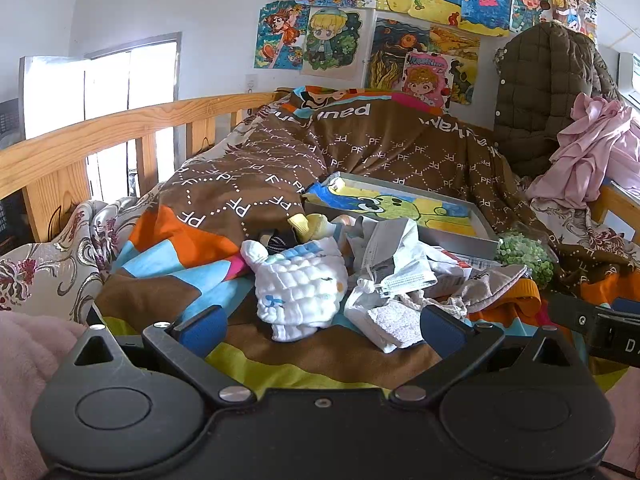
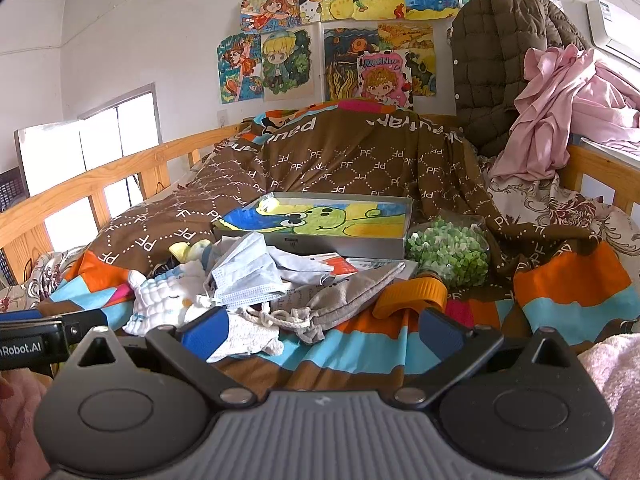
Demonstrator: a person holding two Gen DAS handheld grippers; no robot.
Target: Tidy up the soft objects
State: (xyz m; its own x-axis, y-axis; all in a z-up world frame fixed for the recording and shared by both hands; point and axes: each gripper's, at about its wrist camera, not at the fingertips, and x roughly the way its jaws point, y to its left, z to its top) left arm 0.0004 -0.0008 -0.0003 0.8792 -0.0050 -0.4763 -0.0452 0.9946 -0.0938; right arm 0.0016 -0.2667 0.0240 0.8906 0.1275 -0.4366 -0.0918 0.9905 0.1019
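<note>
Bed (image 1: pixel 168 248) with a wooden rail along its left edge, covered by a brown, orange and blue quilt (image 2: pixel 360 160). A heap of soft things lies on the quilt near the foot edge, in front of both tools.

Left hand-held gripper (image 1: pixel 320 326): jaws spread wide, nothing between them, blue pads showing at either side. It hangs just above the quilt, aimed at the heap. Directly ahead, a white quilted cloth toy (image 1: pixel 300 284) with a small face lies nearest its left finger. Just right of the toy, a white folded cloth pad (image 1: pixel 394 322) sits close to the right finger; whether it touches the pad cannot be told.

Right hand-held gripper (image 2: pixel 322 330): also wide open and empty. Between its fingers lies a grey drawstring pouch (image 2: pixel 344 300), cord end toward the tool. A white rough cloth (image 2: pixel 248 338) lies at the left finger. An orange ribbed band (image 2: pixel 412 294) is beside the right finger.

Behind these: crumpled face masks (image 2: pixel 248 276), then a flat grey box (image 2: pixel 332 236) holding a frog drawing, near the middle of the bed. A clear bag of green bits (image 2: pixel 448 252) is just right of the box.

A pink garment (image 2: pixel 560 112) and a brown padded jacket (image 2: pixel 496 64) hang at the far right corner.
</note>
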